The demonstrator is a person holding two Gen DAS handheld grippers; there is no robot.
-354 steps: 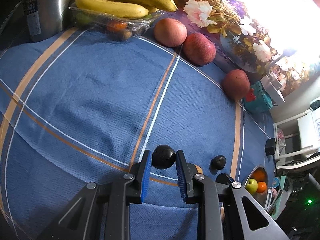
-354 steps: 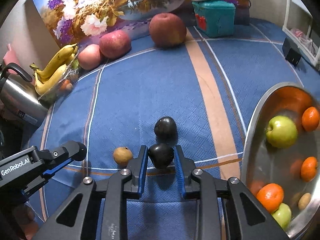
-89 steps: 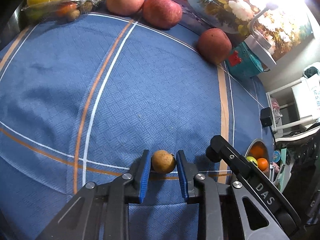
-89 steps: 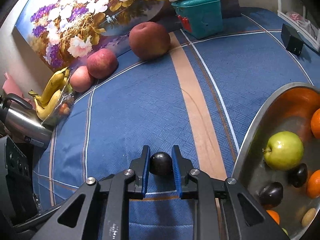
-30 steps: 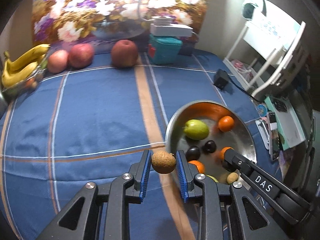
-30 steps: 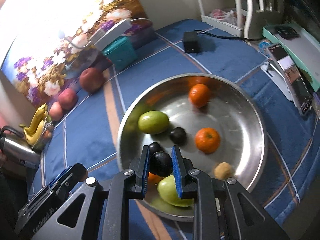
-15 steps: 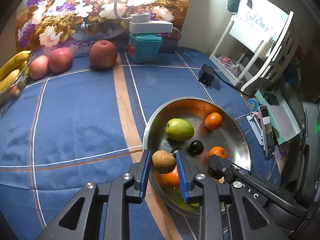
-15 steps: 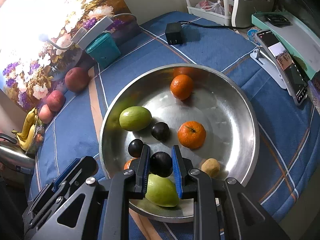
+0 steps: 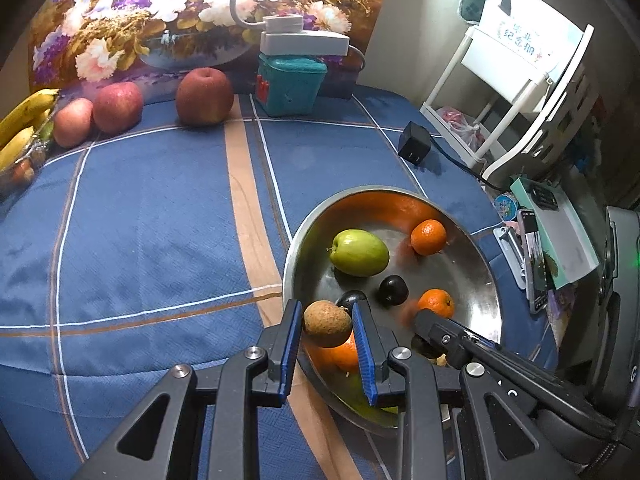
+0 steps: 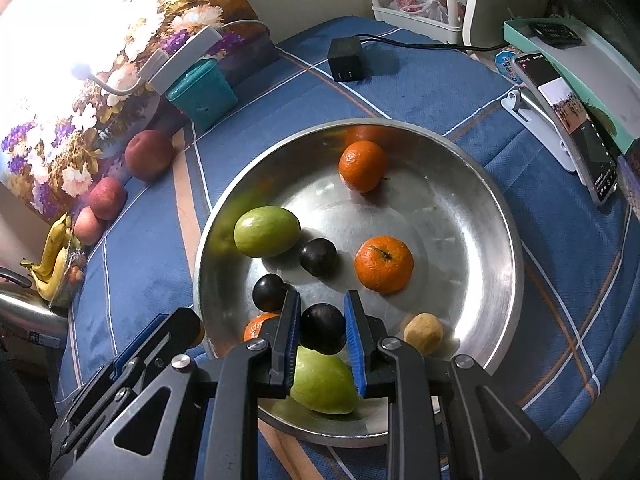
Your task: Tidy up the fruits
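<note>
A steel bowl [image 9: 362, 193] [image 10: 505, 216] on the blue cloth holds green apples, oranges, dark plums and a small brown fruit [image 10: 423, 333]. My left gripper [image 9: 326, 309] is shut on a round brown fruit [image 9: 327, 323] and hangs over the bowl's near left rim. In the right wrist view, my right gripper [image 10: 322, 301] is shut on a dark plum [image 10: 322, 329], above a green apple [image 10: 324, 386] at the bowl's near side. The two grippers sit side by side; the left gripper's body [image 10: 160, 344] shows at the lower left.
Three red apples [image 9: 205, 96] and bananas [image 9: 24, 112] line the back left by a flower painting. A teal box [image 9: 290, 84] with a white lamp stands behind. A black charger [image 9: 414, 144], a phone on a stand [image 10: 576, 132] and a white rack border the right.
Both grippers have edged slightly farther over the bowl, each still holding its fruit. The fruits in the bowl have stayed put.
</note>
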